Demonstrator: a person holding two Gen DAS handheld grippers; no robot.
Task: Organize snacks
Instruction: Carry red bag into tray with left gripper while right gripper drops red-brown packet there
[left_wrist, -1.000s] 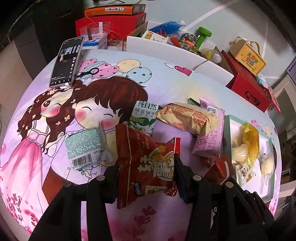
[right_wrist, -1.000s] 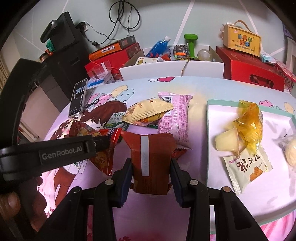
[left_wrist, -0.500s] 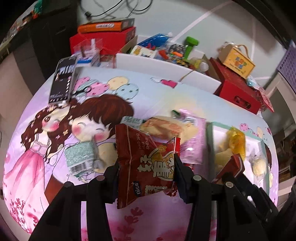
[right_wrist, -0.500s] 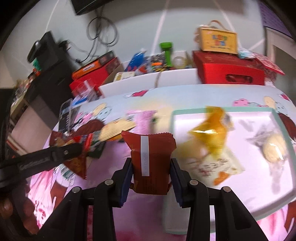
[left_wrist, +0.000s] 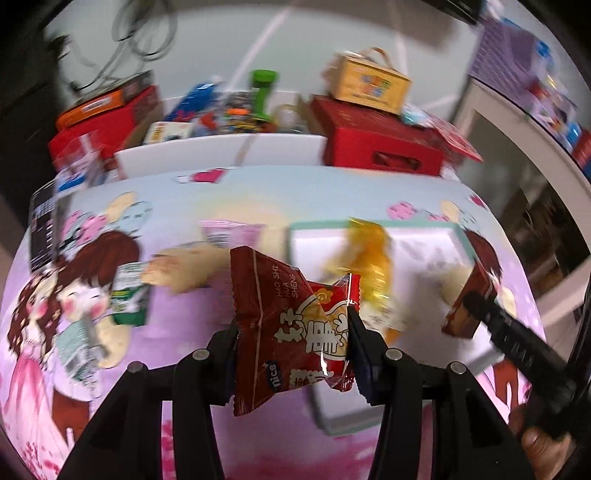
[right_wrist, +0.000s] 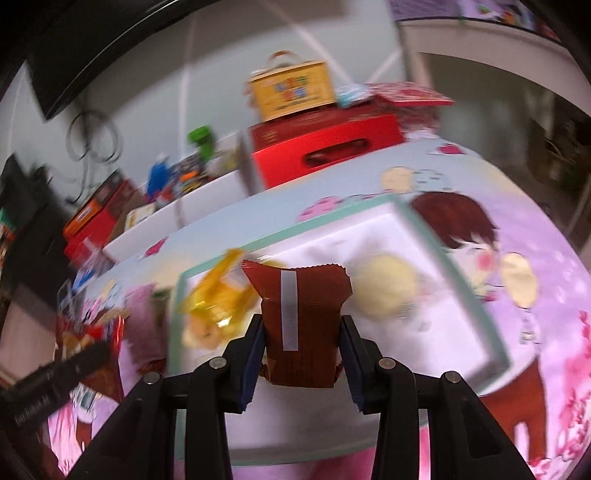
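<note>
Two snack packets held clear of the cartoon-print tablecloth (left_wrist: 258, 192), one in each gripper.

The white tray with a mint-green rim (right_wrist: 476, 295) is taken as the landmark; it lies on the tablecloth, and a yellow wrapped snack (right_wrist: 214, 295) and a pale round bun (right_wrist: 384, 291) are seen inside it, blurred. The left gripper (left_wrist: 291, 354) is closed on a red crinkled snack packet (left_wrist: 288, 325), printed with white lettering and a "nice" mark, held upright above the tray's left edge. The right gripper (right_wrist: 301, 350) is clamped on a smaller brown-red packet (right_wrist: 301, 321) with a white seam strip down its back and a serrated top edge, held above the tray's interior. A pink packet (left_wrist: 232, 232) and a beige packet (left_wrist: 181, 269) lie on the cloth left of the tray.
</note>
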